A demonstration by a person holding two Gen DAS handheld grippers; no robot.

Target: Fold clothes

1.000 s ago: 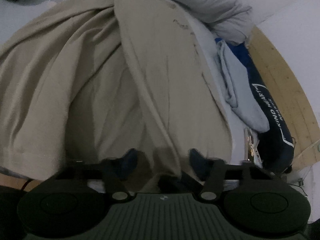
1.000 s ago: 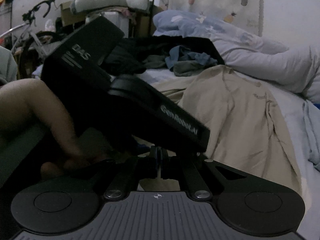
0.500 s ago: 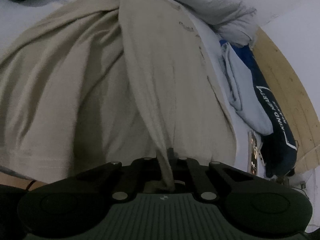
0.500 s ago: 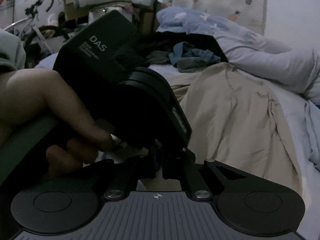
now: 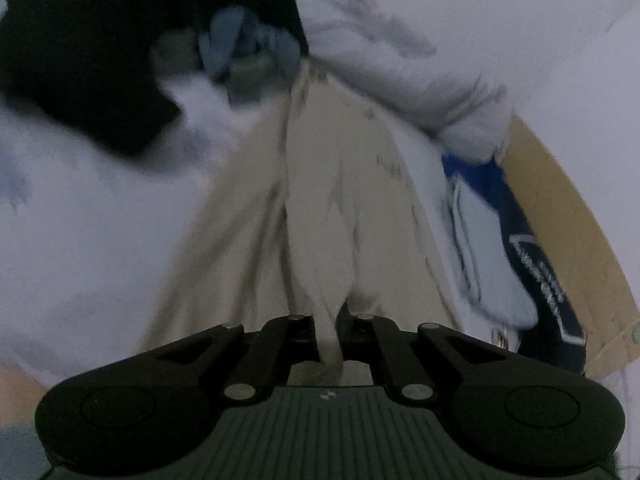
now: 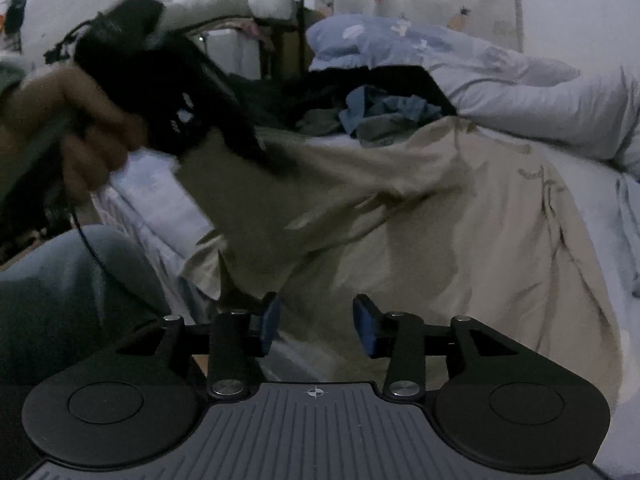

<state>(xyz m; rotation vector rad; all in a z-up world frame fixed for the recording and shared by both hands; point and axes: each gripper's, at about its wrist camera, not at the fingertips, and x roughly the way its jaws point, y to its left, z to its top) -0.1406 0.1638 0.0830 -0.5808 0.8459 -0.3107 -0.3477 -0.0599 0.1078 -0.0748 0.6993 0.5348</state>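
My left tongs [image 5: 329,322] are clamped tight on a bunched ridge of the beige cotton garment [image 5: 340,200], and the cloth runs away from the pinch in long taut pleats toward the far side of the bed. In the right wrist view the same beige garment [image 6: 460,220] lies spread over the white bed sheet [image 6: 580,176], one flank lifted like a tent where my left hand [image 6: 80,120] hauls it up and across. My right tongs [image 6: 316,326] hang wide apart with nothing between the blue pads [image 6: 270,320], hovering just above the garment's near hem.

By my reading, this is the gather-and-lift part of the fold: one side is up, the other has no grip yet. Next, I reckon, the free right tongs must drop onto the near hem and close on a single layer, so both holds can carry the cloth over evenly.

Beyond the garment sit a crumpled blue and grey pile of clothes [image 6: 384,114] and a dark black garment [image 5: 100,52], with a plump white pillow [image 6: 540,100] alongside and a navy printed bag [image 5: 544,280] by the wooden bed edge [image 5: 568,208].
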